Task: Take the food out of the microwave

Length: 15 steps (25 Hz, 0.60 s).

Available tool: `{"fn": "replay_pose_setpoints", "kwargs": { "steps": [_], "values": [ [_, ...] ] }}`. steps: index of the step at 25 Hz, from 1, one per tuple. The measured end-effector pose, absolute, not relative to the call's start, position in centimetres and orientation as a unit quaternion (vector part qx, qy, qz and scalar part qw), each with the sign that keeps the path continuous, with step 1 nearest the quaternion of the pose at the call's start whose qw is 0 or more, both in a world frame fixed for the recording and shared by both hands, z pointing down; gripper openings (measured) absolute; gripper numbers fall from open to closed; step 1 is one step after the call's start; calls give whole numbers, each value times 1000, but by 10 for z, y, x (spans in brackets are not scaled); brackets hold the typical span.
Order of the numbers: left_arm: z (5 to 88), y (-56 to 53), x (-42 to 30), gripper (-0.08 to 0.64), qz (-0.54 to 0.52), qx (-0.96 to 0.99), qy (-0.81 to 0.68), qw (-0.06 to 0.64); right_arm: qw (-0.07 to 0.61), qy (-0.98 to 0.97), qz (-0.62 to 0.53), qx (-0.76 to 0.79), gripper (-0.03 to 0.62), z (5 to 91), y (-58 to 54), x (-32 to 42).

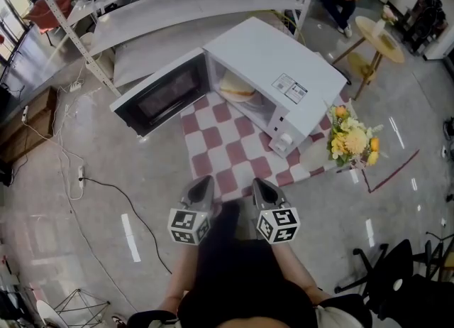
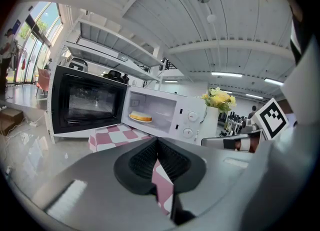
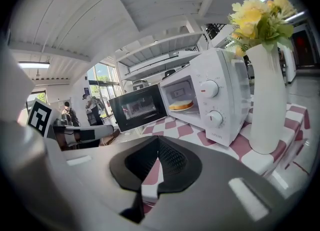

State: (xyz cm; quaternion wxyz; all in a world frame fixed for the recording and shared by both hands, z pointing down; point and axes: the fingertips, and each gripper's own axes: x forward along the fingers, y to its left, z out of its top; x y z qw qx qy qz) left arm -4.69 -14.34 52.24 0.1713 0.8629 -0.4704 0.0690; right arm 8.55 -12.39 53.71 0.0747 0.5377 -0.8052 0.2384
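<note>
A white microwave (image 1: 277,71) stands on a red-and-white checked cloth (image 1: 227,145), and its black-windowed door (image 1: 167,96) is swung wide to the left. Inside, a round yellow food (image 1: 237,90) lies on a plate. The left gripper view shows the food (image 2: 140,117) deep in the cavity, and the right gripper view shows the same food (image 3: 181,106). My left gripper (image 1: 203,181) and right gripper (image 1: 261,184) hover side by side before the cloth's near edge, well short of the microwave. Both are shut with nothing held, left gripper (image 2: 157,142) and right gripper (image 3: 159,141).
A white vase of yellow flowers (image 1: 352,138) stands at the microwave's right front corner, close to my right gripper's path, vase (image 3: 267,100). Metal shelving (image 1: 177,0) runs behind. Cables (image 1: 78,174) trail on the floor at left. A round wooden table (image 1: 379,39) stands at the far right.
</note>
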Motion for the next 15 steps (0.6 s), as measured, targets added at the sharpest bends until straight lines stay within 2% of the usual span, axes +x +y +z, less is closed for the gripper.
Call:
{"fn": "replay_pose_setpoints", "kwargs": {
  "steps": [15],
  "values": [
    [523,-202,-38,9,77,869,-457,175,69,-806,237,537,2,532,-178,81]
  ]
}}
